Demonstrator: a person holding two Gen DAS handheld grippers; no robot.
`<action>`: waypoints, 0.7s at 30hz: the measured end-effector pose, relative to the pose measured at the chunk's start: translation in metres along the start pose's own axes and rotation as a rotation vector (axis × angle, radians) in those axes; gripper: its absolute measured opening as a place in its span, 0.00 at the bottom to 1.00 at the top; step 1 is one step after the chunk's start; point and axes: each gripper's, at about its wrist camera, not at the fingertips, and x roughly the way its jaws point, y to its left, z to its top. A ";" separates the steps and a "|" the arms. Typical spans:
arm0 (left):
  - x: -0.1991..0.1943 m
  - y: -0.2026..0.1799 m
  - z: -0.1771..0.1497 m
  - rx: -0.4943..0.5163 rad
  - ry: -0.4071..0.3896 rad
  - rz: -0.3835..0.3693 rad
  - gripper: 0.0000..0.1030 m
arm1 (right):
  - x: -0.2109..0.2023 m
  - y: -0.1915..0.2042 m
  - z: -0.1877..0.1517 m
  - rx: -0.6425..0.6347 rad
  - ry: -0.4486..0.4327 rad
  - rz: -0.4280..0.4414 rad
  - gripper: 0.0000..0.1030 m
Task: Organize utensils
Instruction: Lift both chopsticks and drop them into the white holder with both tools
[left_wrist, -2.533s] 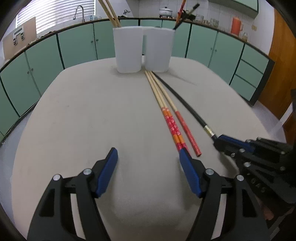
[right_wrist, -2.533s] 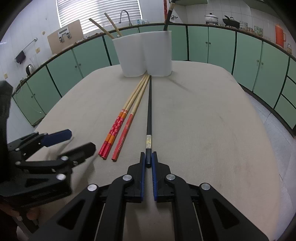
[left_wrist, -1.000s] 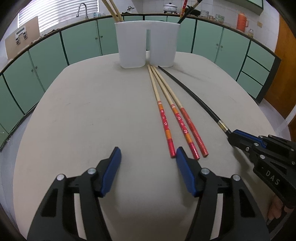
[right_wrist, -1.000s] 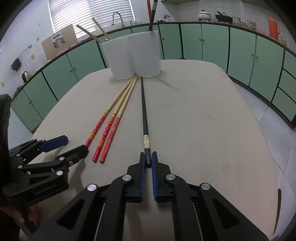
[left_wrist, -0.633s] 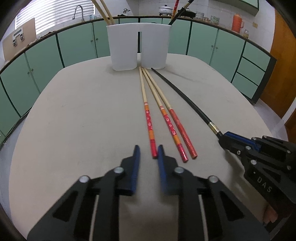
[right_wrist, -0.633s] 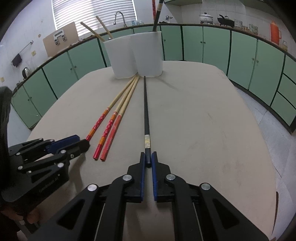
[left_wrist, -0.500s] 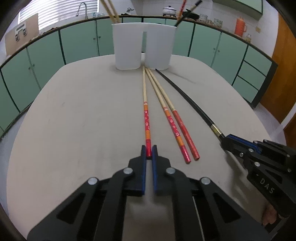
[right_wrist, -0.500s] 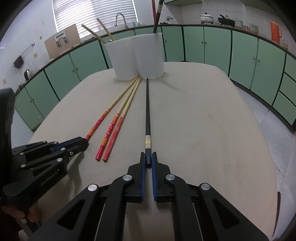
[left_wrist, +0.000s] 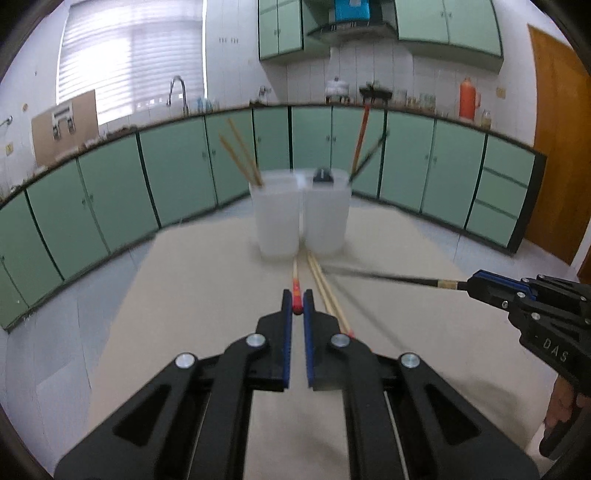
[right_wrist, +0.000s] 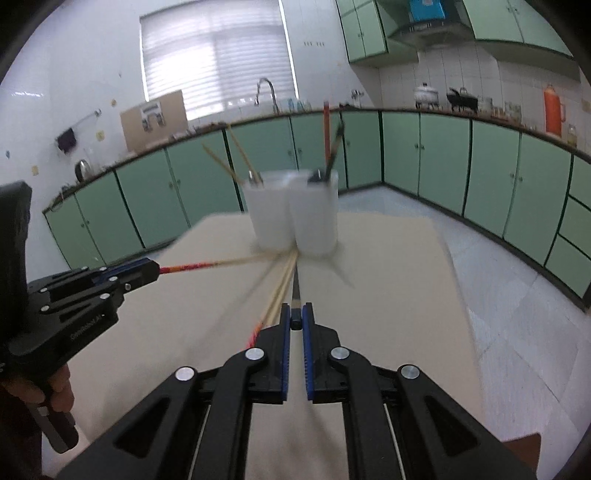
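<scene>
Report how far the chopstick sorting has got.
Done: two wooden chopsticks stand in the left white holder, a red and a black one in the right holder. In hand: the left gripper is shut on a red-ended chopstick, the right gripper on the black chopstick. Left: two chopsticks on the table.

On the black side of my right claw (left_wrist: 476, 286), seen from my left wrist, I read the pale letters "DAS" after a short dash. My left claw (right_wrist: 155, 272) carries a line of pale lettering too, but it is too blurred to read.
</scene>
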 end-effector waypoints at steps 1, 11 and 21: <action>-0.007 0.001 0.009 -0.001 -0.028 -0.005 0.05 | -0.006 -0.001 0.008 -0.002 -0.017 0.008 0.06; -0.037 0.008 0.078 0.004 -0.140 -0.073 0.05 | -0.033 -0.003 0.090 -0.038 -0.060 0.097 0.06; -0.043 0.013 0.124 0.012 -0.192 -0.137 0.05 | -0.033 0.006 0.152 -0.130 -0.036 0.162 0.06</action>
